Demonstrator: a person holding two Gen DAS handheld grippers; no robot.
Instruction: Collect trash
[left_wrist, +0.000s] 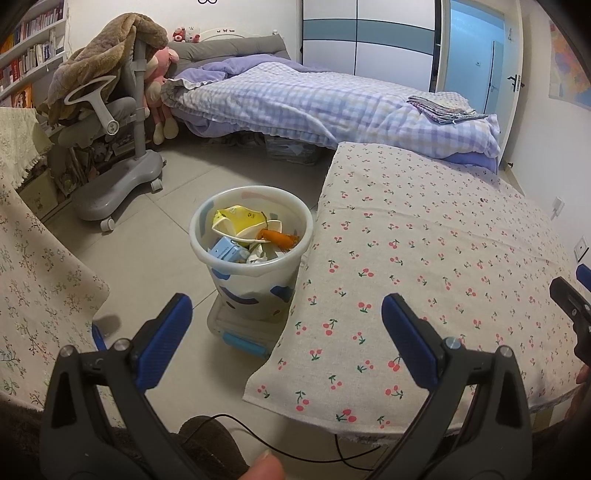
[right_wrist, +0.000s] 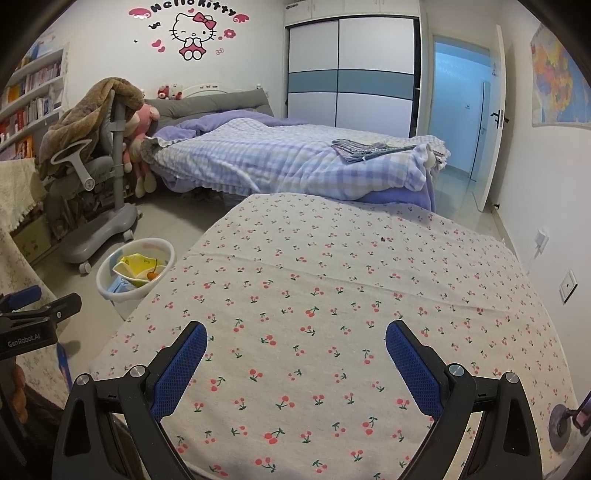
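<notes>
Ahead of the tongs, a bed (right_wrist: 295, 162) with a checked lilac quilt stands against the far wall. A Hello Kitty decal (right_wrist: 192, 35) is fixed above the headboard. A sliding wardrobe (right_wrist: 351, 74) stands ahead and right, with an open door (right_wrist: 493, 122) beside it. To the left: bookshelves (right_wrist: 29, 99) and a grey chair (left_wrist: 110, 147) draped with a brown blanket (left_wrist: 110, 55). The floor (left_wrist: 177, 177) is pale tile.
</notes>
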